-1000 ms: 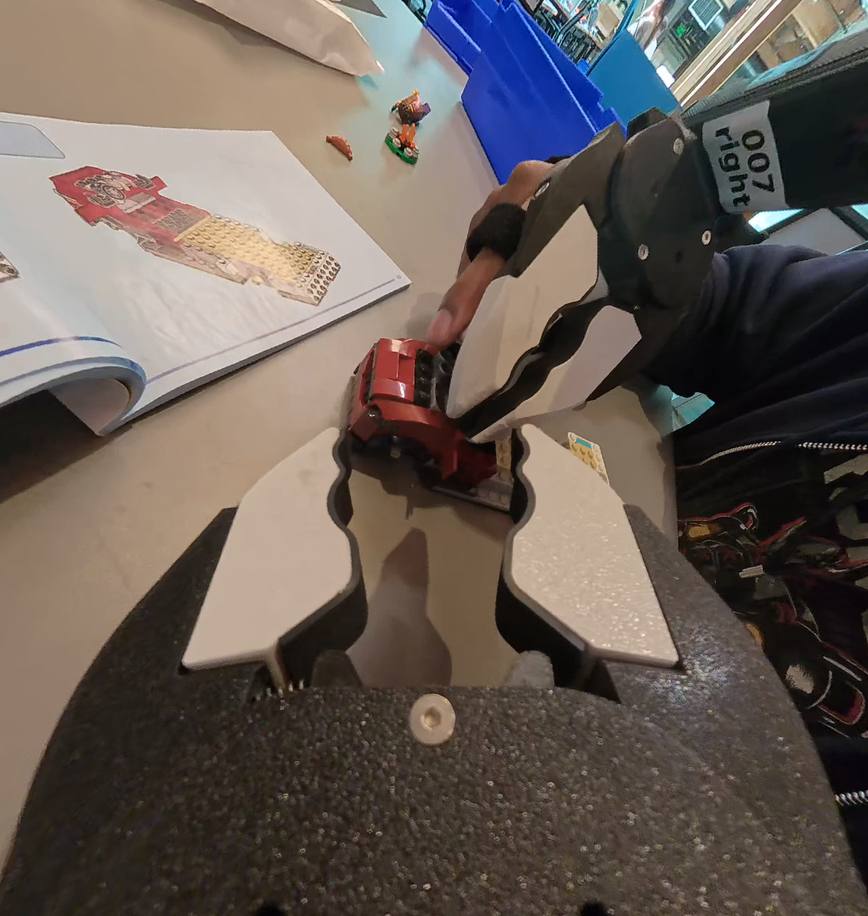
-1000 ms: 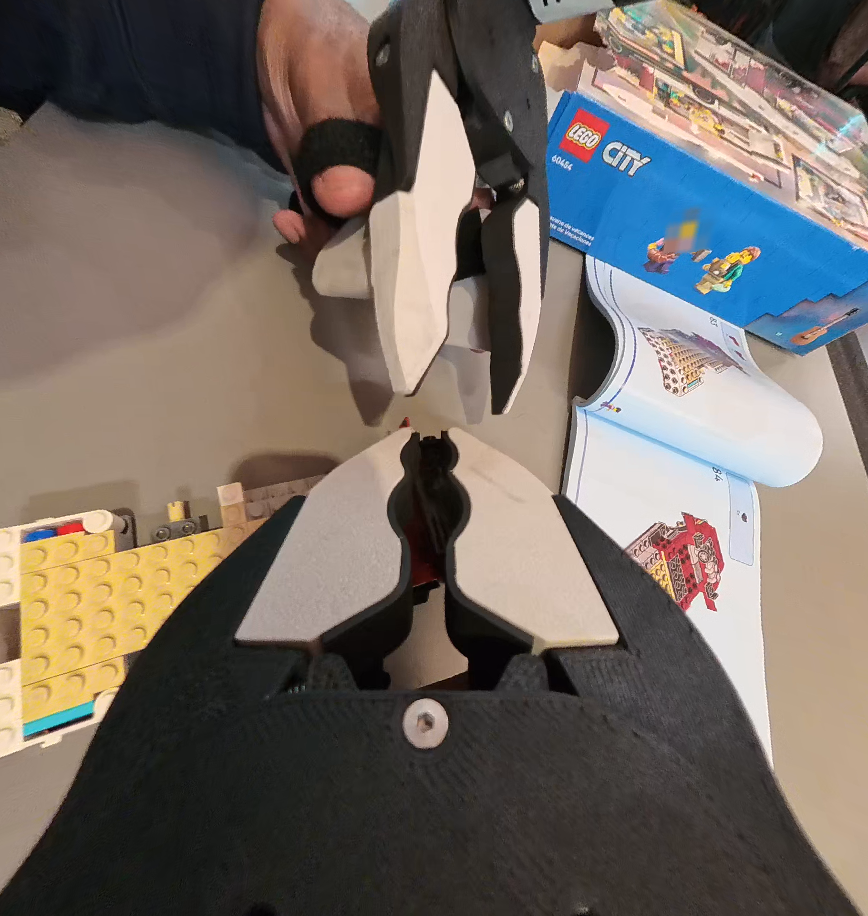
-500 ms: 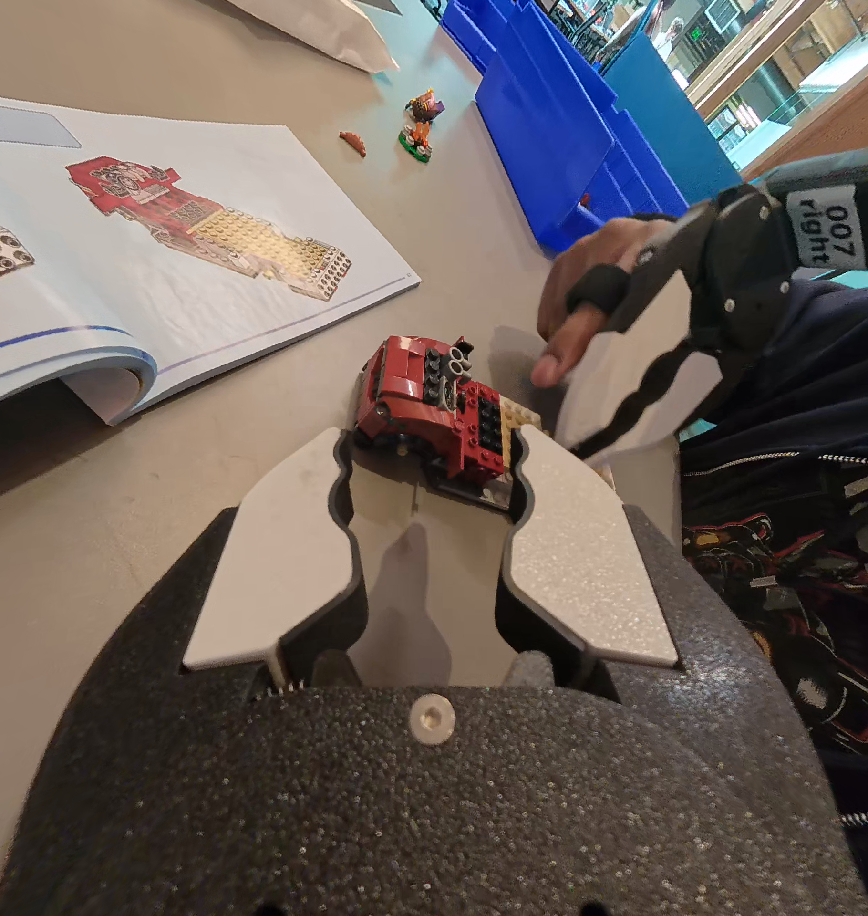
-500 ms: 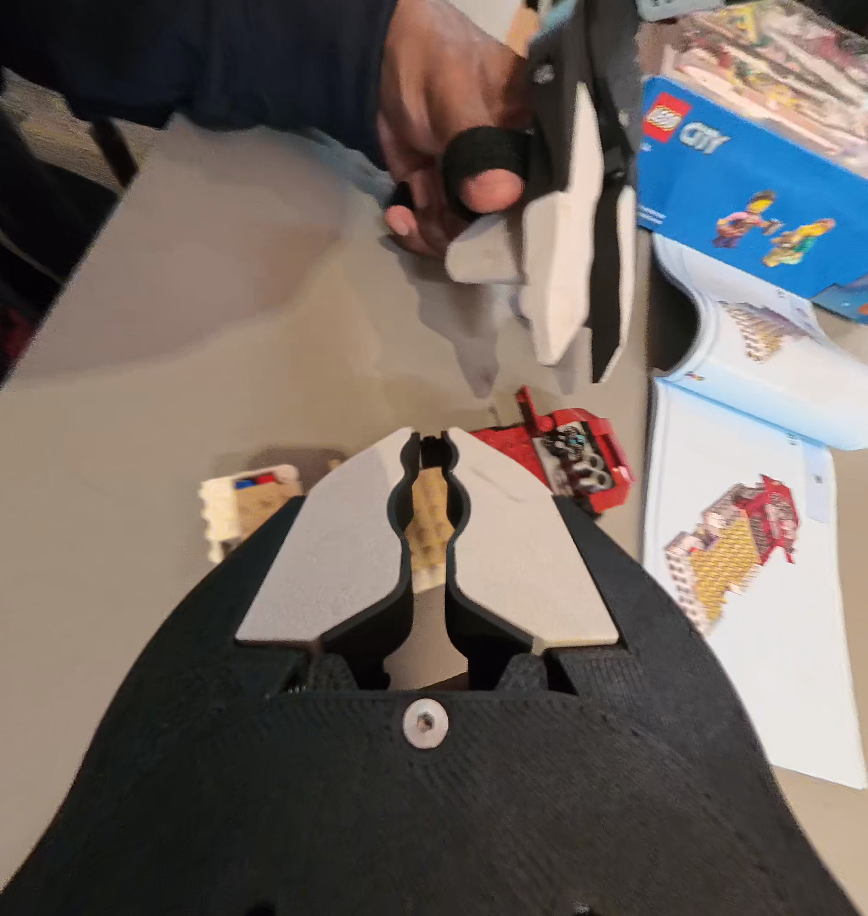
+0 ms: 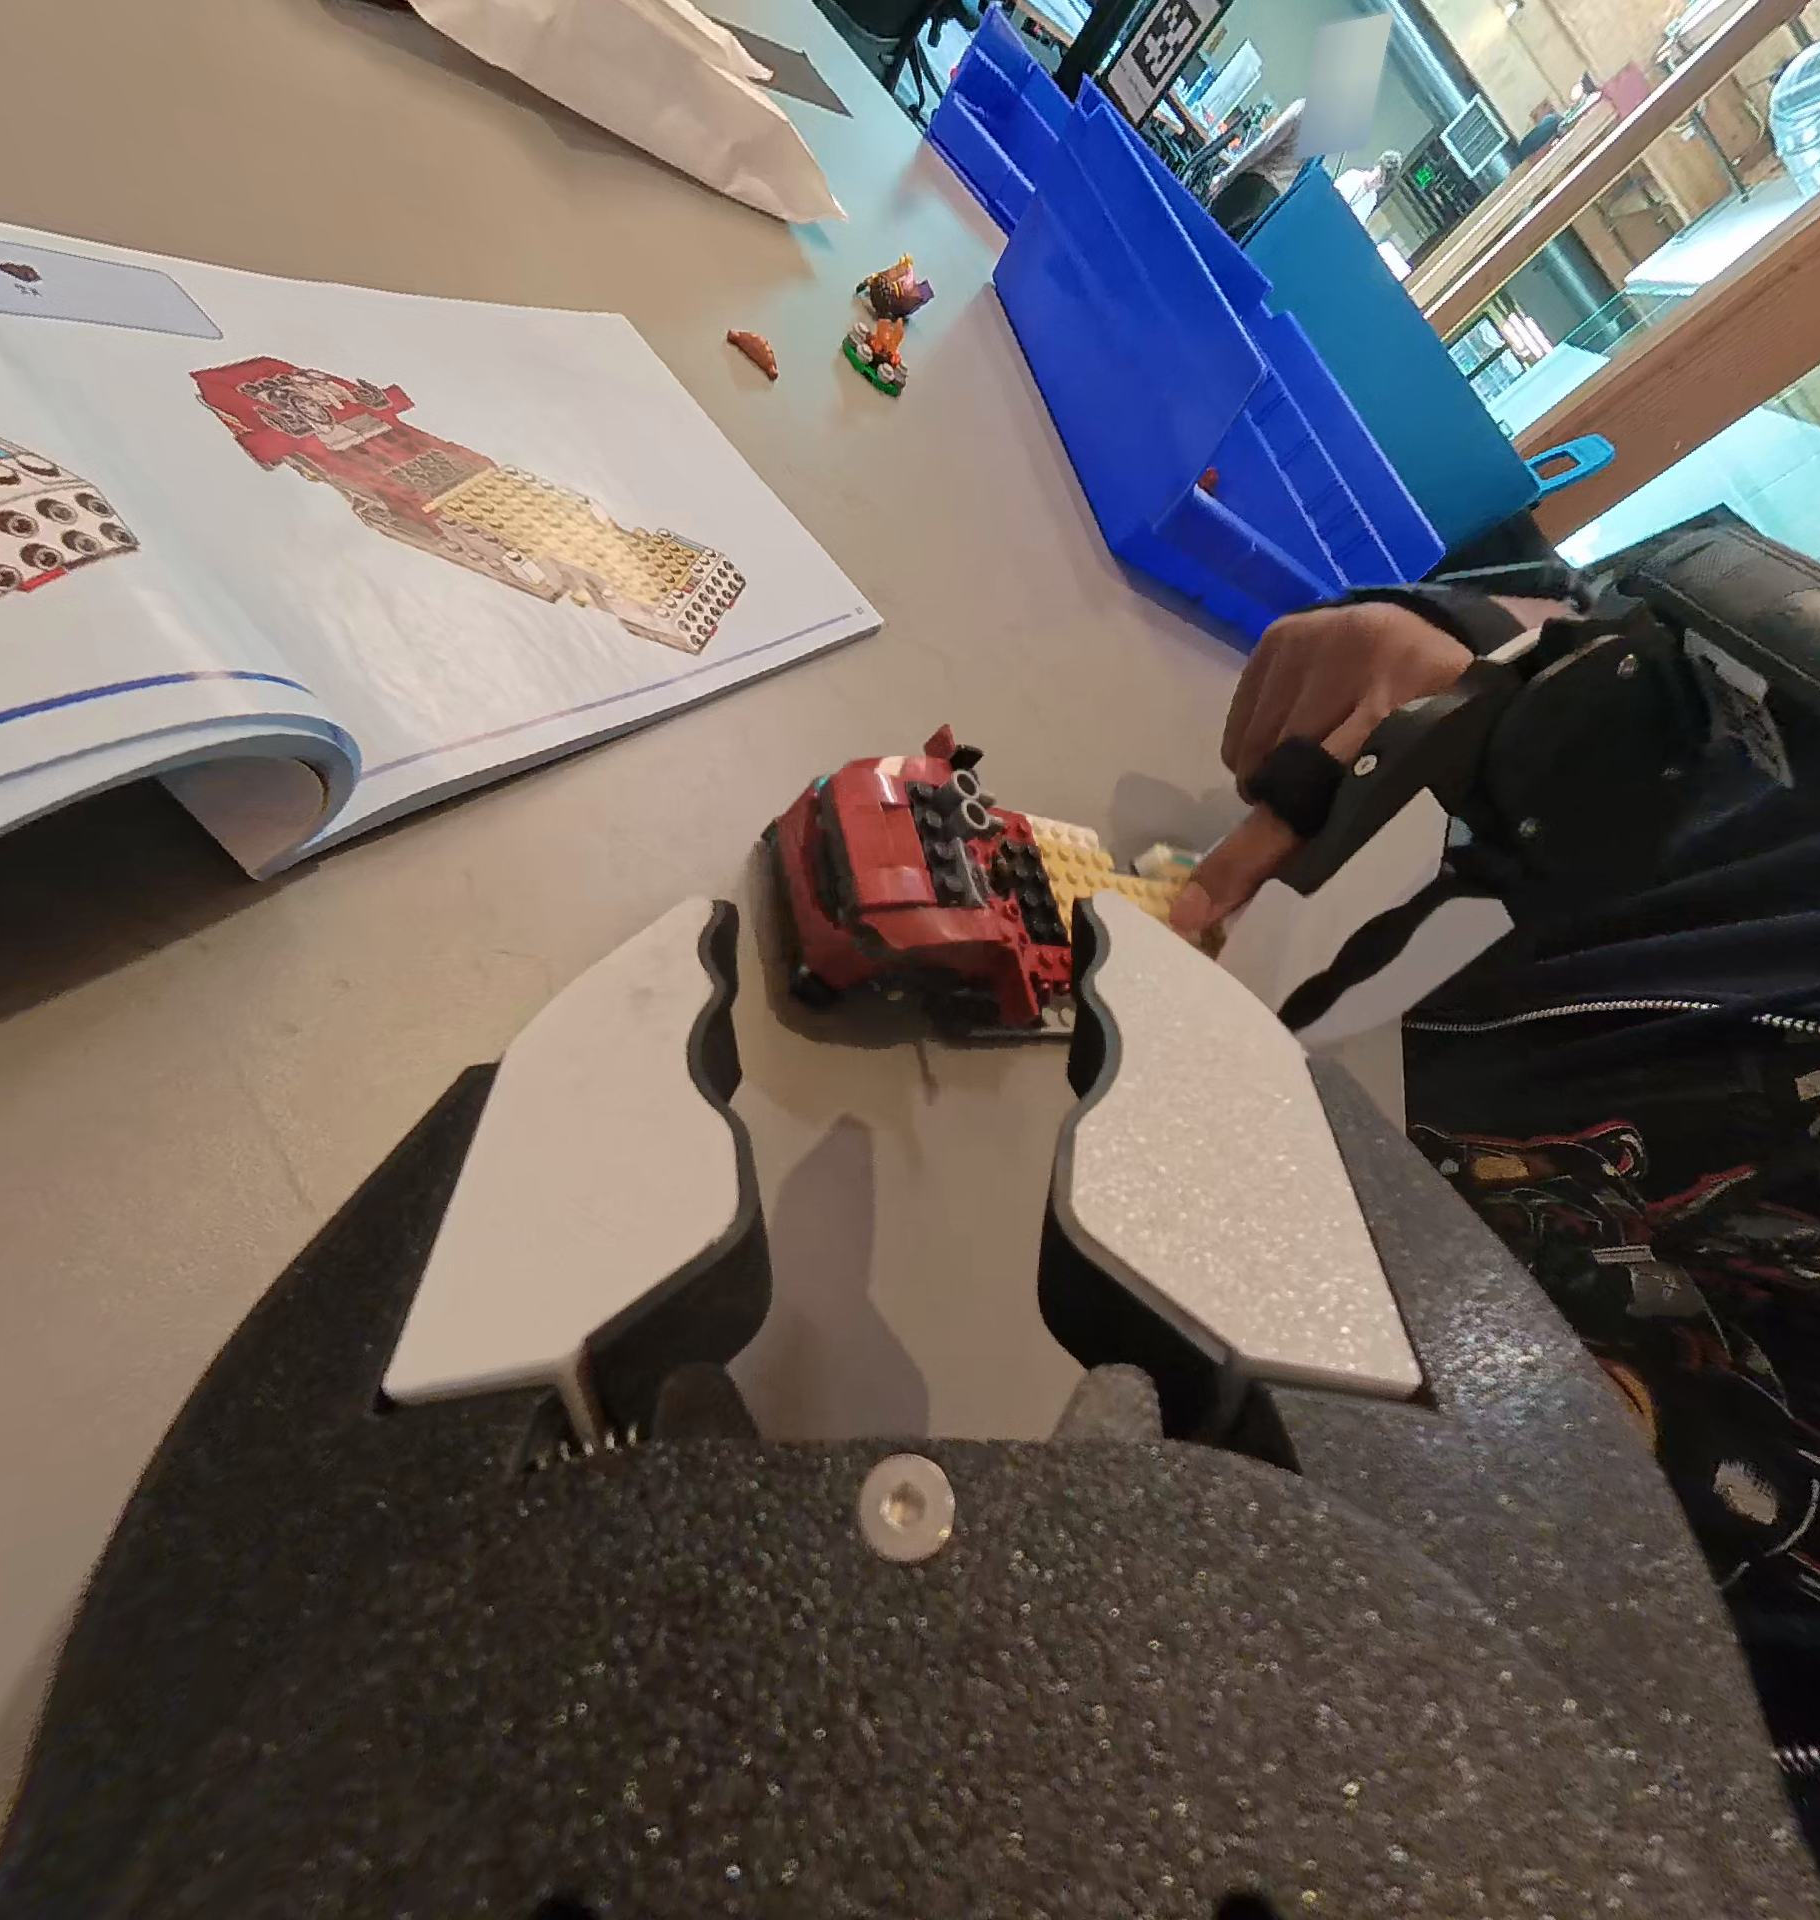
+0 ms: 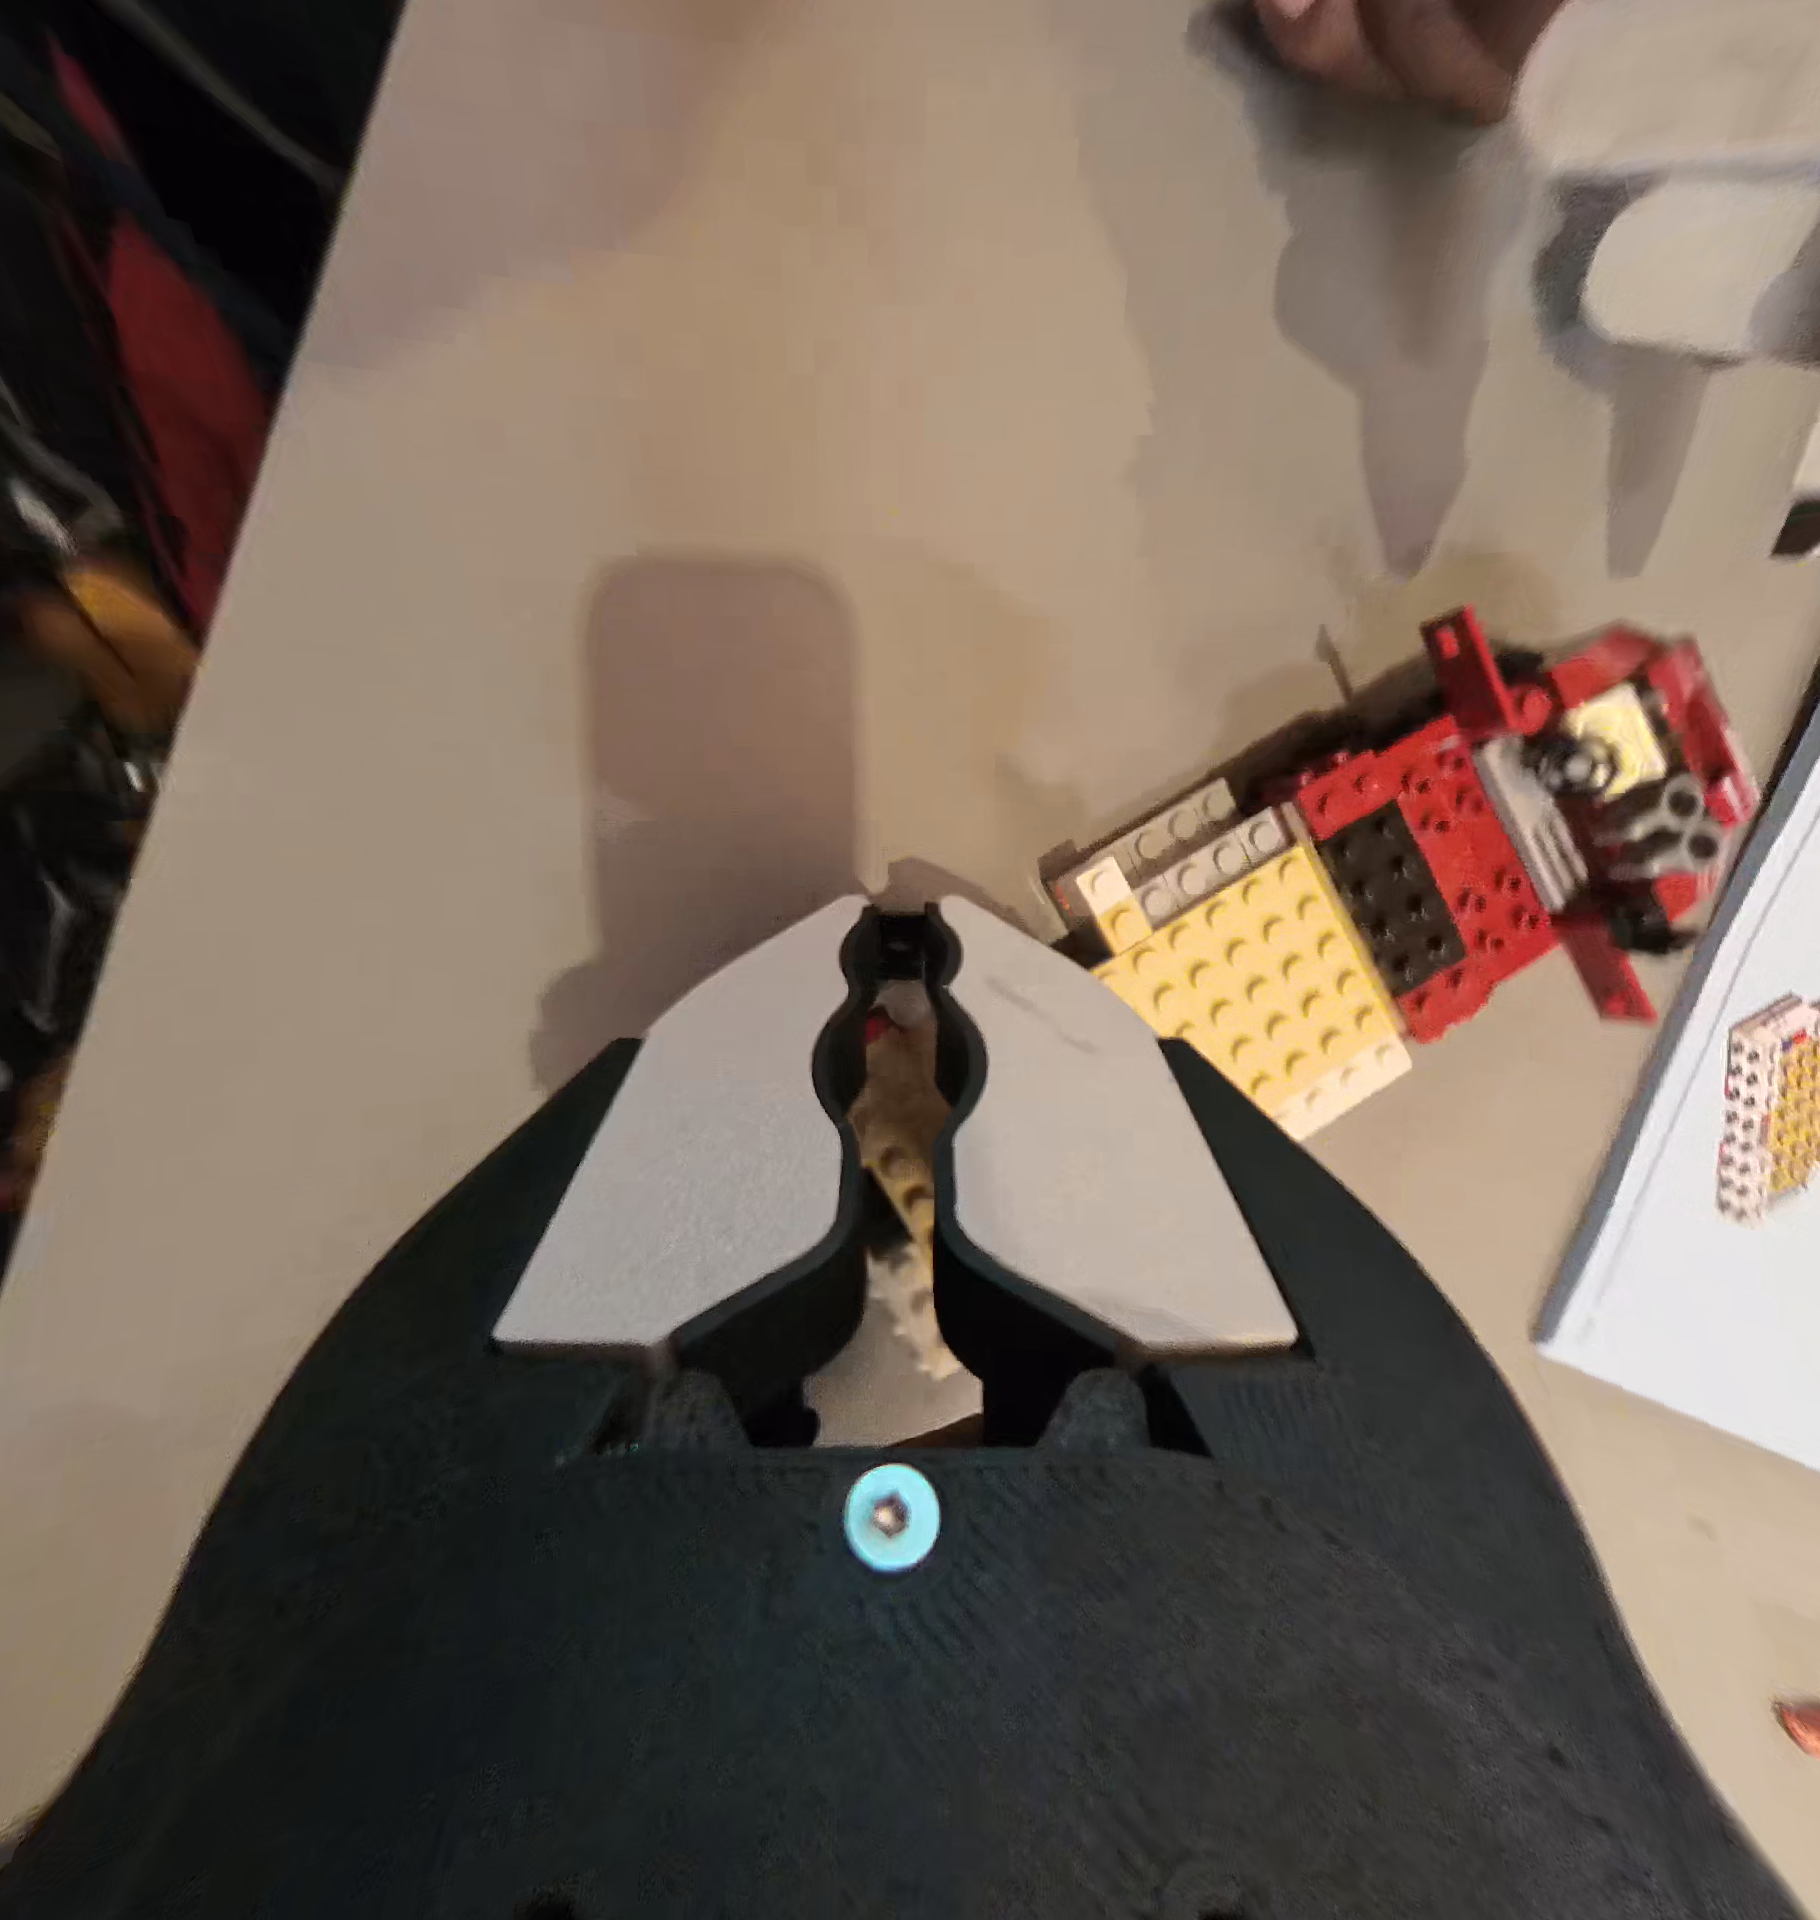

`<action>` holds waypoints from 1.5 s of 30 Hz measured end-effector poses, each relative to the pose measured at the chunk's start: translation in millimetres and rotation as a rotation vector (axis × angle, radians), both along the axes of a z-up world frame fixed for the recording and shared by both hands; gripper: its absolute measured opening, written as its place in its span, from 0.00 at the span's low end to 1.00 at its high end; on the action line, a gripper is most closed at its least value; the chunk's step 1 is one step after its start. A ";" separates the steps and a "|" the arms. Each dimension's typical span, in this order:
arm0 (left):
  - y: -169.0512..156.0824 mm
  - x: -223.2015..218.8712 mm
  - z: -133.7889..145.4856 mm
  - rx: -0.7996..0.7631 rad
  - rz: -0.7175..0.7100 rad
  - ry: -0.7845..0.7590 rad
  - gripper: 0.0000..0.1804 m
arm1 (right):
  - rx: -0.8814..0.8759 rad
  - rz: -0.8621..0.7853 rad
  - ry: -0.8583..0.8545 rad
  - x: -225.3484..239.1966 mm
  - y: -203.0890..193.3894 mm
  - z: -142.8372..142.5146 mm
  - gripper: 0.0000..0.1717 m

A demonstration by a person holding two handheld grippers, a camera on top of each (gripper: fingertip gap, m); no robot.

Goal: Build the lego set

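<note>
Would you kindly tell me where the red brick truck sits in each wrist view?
Left wrist view: red brick truck, centre, just beyond the open fingertips.
Right wrist view: red brick truck, right of centre, on the table.
Shared landmark: the open instruction booklet beside it.

Red brick truck with yellow studded bed, flat on table

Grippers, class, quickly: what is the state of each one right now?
Left gripper: open, holding nothing; red brick truck just ahead.
Right gripper: closed on a small black brick piece.
</note>
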State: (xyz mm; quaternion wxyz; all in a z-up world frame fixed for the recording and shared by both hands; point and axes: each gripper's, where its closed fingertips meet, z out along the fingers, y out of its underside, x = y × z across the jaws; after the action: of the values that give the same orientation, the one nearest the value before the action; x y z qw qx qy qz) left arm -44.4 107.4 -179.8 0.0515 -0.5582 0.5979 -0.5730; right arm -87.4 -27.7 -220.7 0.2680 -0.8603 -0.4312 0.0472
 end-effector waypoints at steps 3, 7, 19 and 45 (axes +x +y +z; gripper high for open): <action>-3.8 -0.7 -2.2 0.029 -0.015 0.006 0.34 | -0.019 0.049 -0.145 28.8 -19.4 -6.0 0.04; -11.4 -1.5 -7.9 0.095 -0.049 0.024 0.34 | -0.012 0.117 -0.183 54.5 -35.7 -5.1 0.04; -38.2 0.3 -17.6 0.177 -0.179 0.056 0.38 | -0.013 0.279 0.103 19.1 -67.5 -2.1 0.05; -35.0 5.7 -13.3 0.188 -0.204 0.038 0.40 | 0.206 -0.105 0.054 58.2 -40.4 14.9 0.12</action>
State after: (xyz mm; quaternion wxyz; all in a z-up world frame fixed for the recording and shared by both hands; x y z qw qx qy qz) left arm -38.7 72.4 -193.0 0.0337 -0.4981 0.7033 -0.5061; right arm -29.2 -68.1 -205.8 0.3686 -0.8480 -0.3806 0.0119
